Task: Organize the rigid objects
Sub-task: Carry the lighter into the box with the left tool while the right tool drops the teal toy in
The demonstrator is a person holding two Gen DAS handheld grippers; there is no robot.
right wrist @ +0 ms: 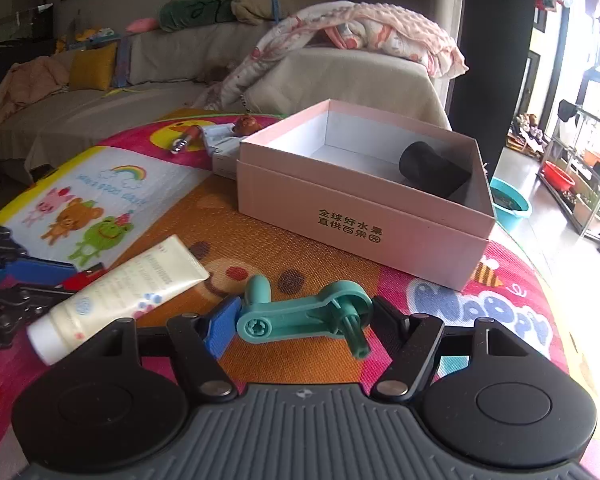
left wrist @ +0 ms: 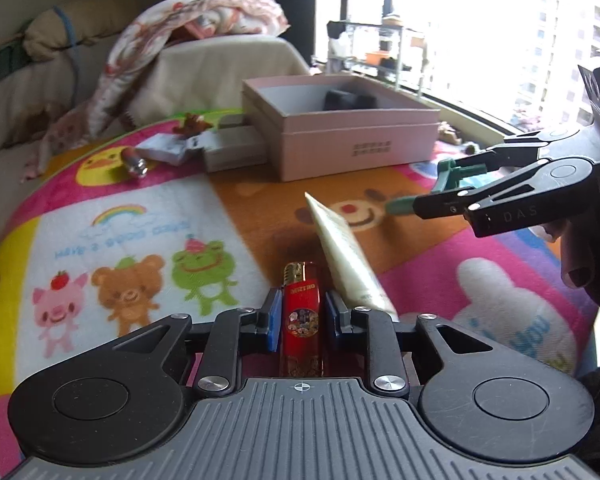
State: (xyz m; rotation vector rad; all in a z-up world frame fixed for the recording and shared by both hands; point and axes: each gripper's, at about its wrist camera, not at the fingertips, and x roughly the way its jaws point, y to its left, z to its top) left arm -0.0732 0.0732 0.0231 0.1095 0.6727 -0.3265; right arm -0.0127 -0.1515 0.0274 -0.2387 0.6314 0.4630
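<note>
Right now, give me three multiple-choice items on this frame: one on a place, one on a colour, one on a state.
1. Where is the black object?
A. inside the pink box
B. on the mat
C. on the sofa

2. What colour is the lighter?
A. blue
B. red
C. green

3. What is the left gripper doing?
A. open, nothing in it
B. shut on the cream tube
C. shut on the lighter

Key: A, it sits within the box walls; B, its body is red; C, both pads press its sides.
</note>
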